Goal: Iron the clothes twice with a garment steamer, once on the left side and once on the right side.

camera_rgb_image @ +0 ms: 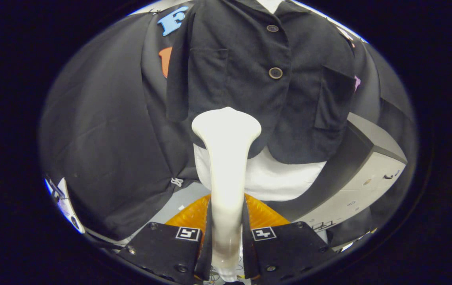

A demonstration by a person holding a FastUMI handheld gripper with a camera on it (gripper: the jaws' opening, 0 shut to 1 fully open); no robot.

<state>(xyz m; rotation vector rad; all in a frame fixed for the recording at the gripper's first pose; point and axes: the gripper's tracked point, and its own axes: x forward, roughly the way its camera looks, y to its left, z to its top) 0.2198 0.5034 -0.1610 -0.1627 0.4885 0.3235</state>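
Observation:
A white garment steamer (226,166) stands upright between my two black fingers (207,237), its handle pressed on both sides. My gripper (226,237) is shut on that handle. The steamer's flared head reaches up to the lower hem of a black buttoned jacket (265,75), left of the button line. The jacket hangs on a white mannequin torso (285,178) just beyond the steamer. Whether the head touches the cloth I cannot tell.
An orange ribbed base (265,215) lies under the steamer, just ahead of the fingers. A grey and white box-like stand (360,178) sits to the right of the torso. Black cloth (103,138) hangs to the left behind the jacket.

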